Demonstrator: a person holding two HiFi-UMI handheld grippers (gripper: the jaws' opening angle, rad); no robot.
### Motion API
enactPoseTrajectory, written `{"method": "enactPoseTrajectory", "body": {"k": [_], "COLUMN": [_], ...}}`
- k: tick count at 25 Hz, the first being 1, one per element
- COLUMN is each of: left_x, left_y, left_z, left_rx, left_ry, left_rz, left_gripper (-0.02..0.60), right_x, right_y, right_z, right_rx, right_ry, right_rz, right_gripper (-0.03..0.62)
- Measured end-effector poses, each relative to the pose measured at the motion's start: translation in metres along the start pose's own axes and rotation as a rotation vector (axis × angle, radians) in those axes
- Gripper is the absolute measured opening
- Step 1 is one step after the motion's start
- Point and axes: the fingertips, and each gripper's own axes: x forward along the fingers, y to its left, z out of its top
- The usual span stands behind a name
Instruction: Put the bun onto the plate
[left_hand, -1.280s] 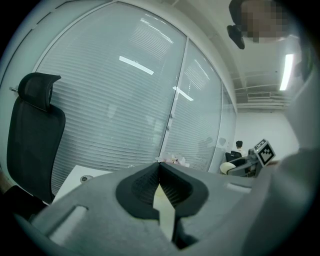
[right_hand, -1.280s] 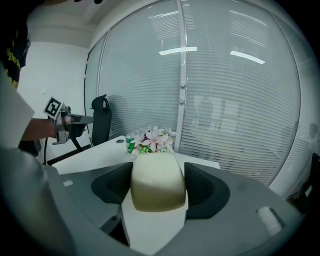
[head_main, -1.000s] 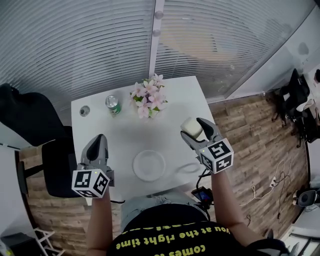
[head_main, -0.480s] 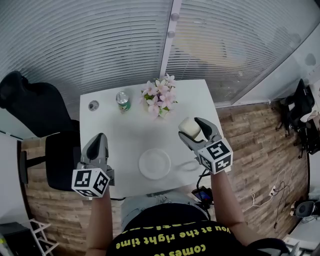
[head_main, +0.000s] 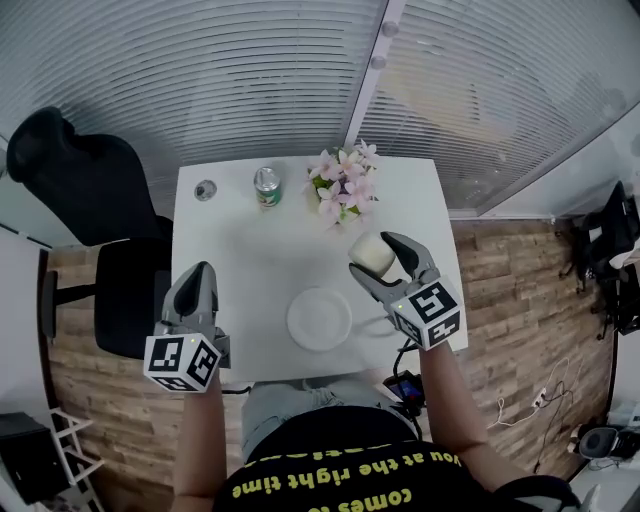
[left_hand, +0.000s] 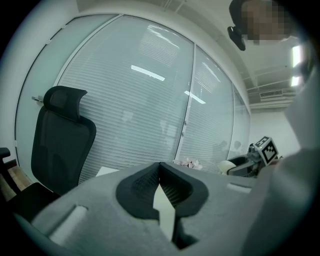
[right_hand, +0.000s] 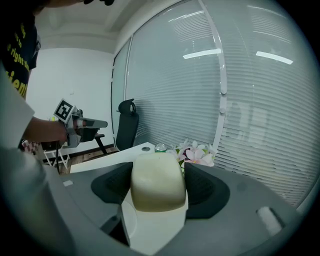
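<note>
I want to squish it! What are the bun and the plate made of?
The bun looks like soft dough or foam: pale, matte, with rounded corners. The plate looks like smooth white ceramic or plastic; the view is too far to tell which.

In the head view the small round thing (head_main: 205, 189) on the far left of the table (head_main: 240, 262) is too small to tell what it is, and the print on the can (head_main: 266, 186) cannot be read; the left gripper (head_main: 197, 275) covers the table's near left corner. The jaws of the right gripper (head_main: 380, 258) hide the lower sides of the bun (head_main: 372, 252). In the right gripper view the bun hides the can except its top, and a part of the flowers (right_hand: 197, 154).
</note>
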Motion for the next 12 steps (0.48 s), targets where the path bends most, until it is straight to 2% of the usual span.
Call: {"method": "enactPoseTrajectory", "body": {"k": [12], "left_x": [-0.009], "left_y": [0.01], "left_z": [-0.021], "left_rx": [-0.026], "left_ry": [0.031], "left_rz": [0.048], "left_gripper": [0.0], "right_x": [0.021], "right_y": [0.037], "right_z": [-0.01], "right_rx": [-0.008], "right_ry": [-0.004], "right_rz": [0.129], "right_gripper": [0.331]}}
